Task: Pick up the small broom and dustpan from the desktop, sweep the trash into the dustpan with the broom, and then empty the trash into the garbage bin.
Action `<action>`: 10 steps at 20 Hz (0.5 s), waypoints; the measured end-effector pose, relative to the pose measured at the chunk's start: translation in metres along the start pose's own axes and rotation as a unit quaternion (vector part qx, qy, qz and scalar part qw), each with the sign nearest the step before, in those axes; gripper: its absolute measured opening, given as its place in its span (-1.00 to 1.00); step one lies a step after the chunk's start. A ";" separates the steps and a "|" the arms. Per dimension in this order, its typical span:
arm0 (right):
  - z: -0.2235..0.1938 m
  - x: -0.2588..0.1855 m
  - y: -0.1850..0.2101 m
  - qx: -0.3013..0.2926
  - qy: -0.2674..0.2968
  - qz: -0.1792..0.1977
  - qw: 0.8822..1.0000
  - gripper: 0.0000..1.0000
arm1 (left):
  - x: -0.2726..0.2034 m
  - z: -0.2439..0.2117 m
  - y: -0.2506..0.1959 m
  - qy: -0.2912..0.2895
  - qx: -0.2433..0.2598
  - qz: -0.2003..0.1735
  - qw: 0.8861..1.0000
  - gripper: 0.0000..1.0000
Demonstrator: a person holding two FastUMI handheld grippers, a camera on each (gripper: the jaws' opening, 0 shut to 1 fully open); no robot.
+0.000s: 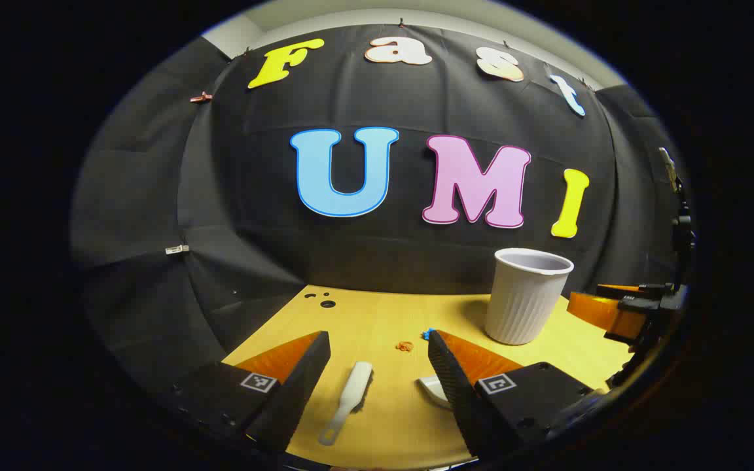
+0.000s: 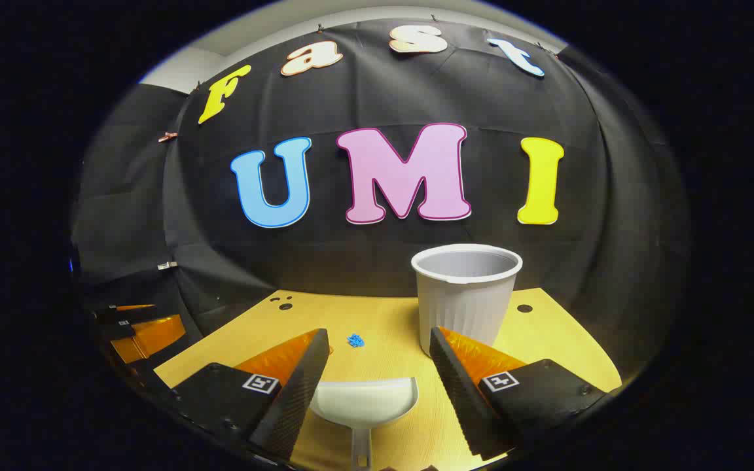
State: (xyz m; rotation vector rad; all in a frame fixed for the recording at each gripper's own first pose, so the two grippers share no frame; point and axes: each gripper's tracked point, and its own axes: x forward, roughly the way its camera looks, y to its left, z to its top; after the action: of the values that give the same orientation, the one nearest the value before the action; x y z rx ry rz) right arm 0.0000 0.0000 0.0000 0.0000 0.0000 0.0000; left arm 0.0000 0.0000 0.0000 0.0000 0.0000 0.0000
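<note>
Both tools hang above the counter (image 1: 377, 327) with nothing in them. The left tool (image 1: 378, 366) stands wide open over the small broom (image 1: 349, 400), which lies flat on the wood with its handle pointing toward the camera. The right tool (image 2: 377, 366) is just as wide open over the dustpan (image 2: 364, 400), whose scoop faces away toward the wall and whose handle runs back between the fingers.

The main risk, as I judge it, is the grab itself. Both things lie flat and low, so fingers closing from above may slide off and only nudge the handle sideways. A pushed dustpan could run forward into the trash. The broom's bristles look thin along one edge, and a grip there instead of on the handle would probably leave it floppy for sweeping.

The trash is tiny: 1 blue scrap (image 2: 355, 340) lies just ahead of the dustpan's lip, and in the left gripper view 1 orange scrap (image 1: 405, 346) lies near it. A hard stroke could flick such light bits past the pan or off the counter.

The bin (image 2: 466, 294), a ribbed white cup, stands upright at the back right, near the right tool's right finger. It looks light, so a careless swing might tip it. I cannot see down into it, so I cannot tell what it holds. The dustpan's scoop looks empty.
</note>
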 end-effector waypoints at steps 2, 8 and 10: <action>-0.002 0.003 -0.002 -0.003 0.002 -0.007 1.000 0.92 | 0.006 -0.009 -0.001 0.016 -0.009 -0.004 1.000 0.91; -0.015 0.012 -0.003 -0.020 0.021 -0.016 0.999 0.93 | 0.013 -0.028 0.011 0.044 -0.004 -0.001 0.999 0.91; -0.025 0.010 -0.001 -0.024 0.037 -0.012 0.999 0.93 | 0.013 -0.037 0.010 0.055 -0.006 -0.006 0.998 0.92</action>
State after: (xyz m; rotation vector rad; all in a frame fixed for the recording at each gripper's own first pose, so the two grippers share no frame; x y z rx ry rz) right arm 0.0102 -0.0008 -0.0251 -0.0478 0.0734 -0.0234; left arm 0.0125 0.0103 -0.0367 -0.0121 0.1093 -0.0115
